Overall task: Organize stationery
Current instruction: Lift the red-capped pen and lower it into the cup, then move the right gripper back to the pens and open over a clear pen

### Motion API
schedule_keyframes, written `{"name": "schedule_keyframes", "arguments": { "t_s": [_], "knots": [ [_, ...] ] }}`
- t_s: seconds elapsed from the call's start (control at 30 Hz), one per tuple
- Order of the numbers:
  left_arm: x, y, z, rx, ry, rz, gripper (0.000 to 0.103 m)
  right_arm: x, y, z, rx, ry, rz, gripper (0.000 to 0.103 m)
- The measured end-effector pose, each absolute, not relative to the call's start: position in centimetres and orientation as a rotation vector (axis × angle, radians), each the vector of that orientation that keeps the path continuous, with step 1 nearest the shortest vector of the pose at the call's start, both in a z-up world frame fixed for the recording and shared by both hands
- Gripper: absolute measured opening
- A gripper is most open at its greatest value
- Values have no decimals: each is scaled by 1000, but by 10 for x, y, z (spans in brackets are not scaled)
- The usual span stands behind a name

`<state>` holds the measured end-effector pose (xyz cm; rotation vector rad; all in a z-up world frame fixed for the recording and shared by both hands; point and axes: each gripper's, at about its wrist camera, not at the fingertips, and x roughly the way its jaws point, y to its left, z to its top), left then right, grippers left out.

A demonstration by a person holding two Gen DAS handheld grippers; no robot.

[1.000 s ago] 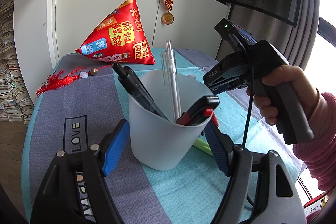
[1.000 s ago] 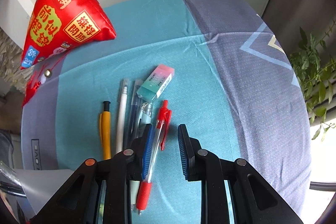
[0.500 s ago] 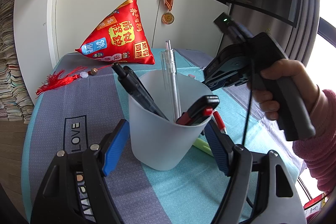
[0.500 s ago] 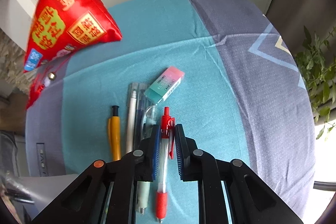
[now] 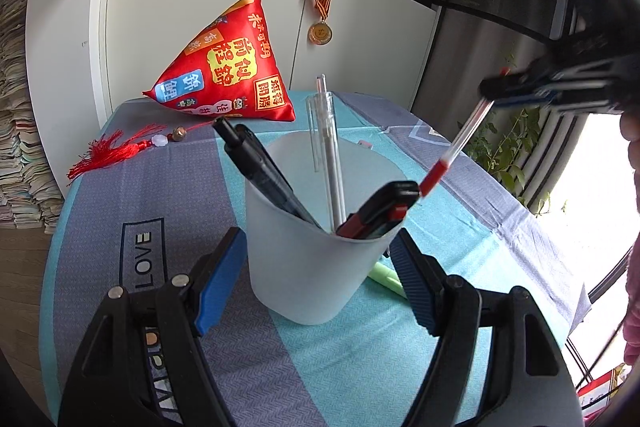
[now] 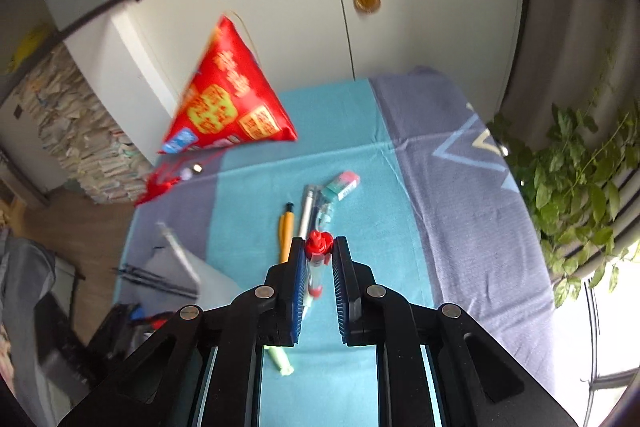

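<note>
Left wrist view: the white cup is straddled by the left gripper, blue pads spread wide on either side w/ gaps visible, so nothing is actually clamped; prob it's parked there to keep the cup steady while stuff gets dropped in. A black pen, a clear pen and a black/red cutter-type thing are already stood in it. The red pen is carried up at the right by the right gripper, tilted, red end just above the cup rim, so insertion looks like the step in hand.

Right wrist view: the fingers are closed down narrow on the red pen's barrel, red clip end poking out at the tips. Left on the teal cloth: an orange pen, a few more pens bunched by the eraser, a green highlighter underneath.

Vs 1 s ago: the red pen was lying on the cloth between open pads; by 0.5 s ago it was pinched, now it's lifted clear and swung over toward the cup. Cup and left gripper are unchanged.
</note>
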<state>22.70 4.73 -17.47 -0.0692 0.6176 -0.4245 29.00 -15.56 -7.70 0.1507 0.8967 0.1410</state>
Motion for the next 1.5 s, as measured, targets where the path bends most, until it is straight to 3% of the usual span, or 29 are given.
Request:
{"name": "schedule_keyframes", "arguments": {
  "t_s": [0.4, 0.83, 1.37, 1.5],
  "knots": [
    [228, 47, -175, -70, 620, -424, 73, 243, -98, 0, 54, 653, 324, 14],
    [228, 47, -175, -70, 620, -424, 73, 260, -71, -62, -3, 853, 357, 14],
    [227, 46, -175, -68, 617, -424, 73, 265, -97, -58, 85, 842, 322, 16],
    [227, 46, -174, -67, 615, -425, 73, 288, -112, -87, 89, 953, 211, 16]
  ]
}}
